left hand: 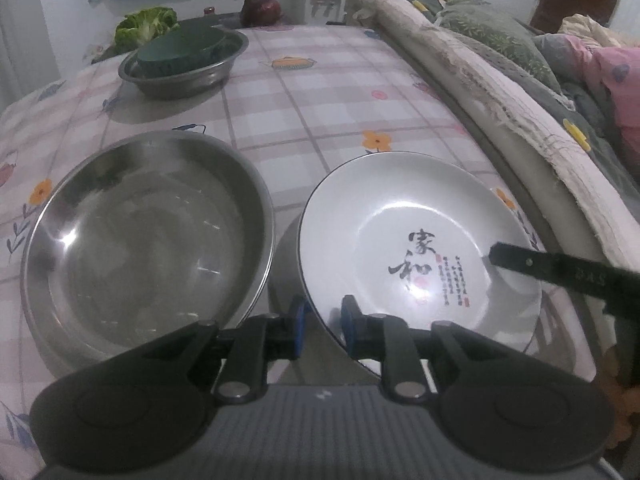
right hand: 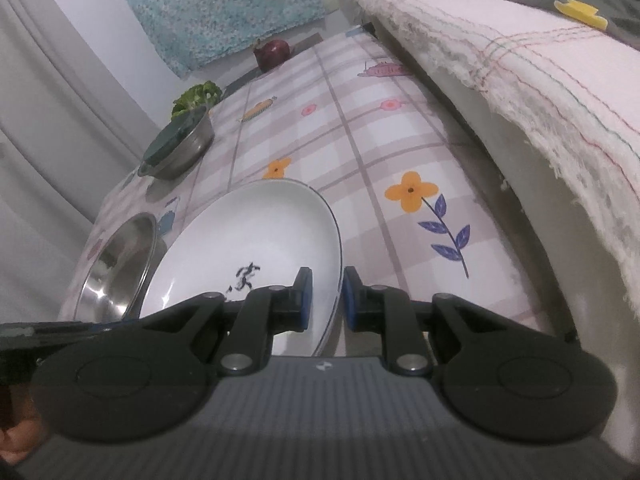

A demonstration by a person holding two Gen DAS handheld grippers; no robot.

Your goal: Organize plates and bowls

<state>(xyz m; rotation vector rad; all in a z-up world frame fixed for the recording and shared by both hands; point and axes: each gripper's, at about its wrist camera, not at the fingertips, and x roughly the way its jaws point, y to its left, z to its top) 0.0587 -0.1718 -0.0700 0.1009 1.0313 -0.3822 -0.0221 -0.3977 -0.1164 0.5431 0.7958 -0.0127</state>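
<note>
A white plate (left hand: 420, 240) with black calligraphy hangs tilted just above the checked tablecloth (left hand: 320, 100), casting a shadow beneath it. My left gripper (left hand: 324, 320) is shut on the plate's near-left rim, one blue pad under it and one inside. My right gripper (right hand: 326, 296) is shut on the opposite rim of the plate (right hand: 256, 232); one of its fingers (left hand: 560, 270) shows at the plate's right side. A large empty steel bowl (left hand: 148, 232) sits directly left of the plate, also visible as the steel bowl (right hand: 116, 268).
A smaller steel bowl (left hand: 180, 76) with a dark green dish (left hand: 180, 50) in it stands at the far left. Lettuce (left hand: 144, 26) and a red onion (left hand: 260, 10) lie at the back. A bed edge with a frayed quilt (left hand: 500, 92) borders the table's right side.
</note>
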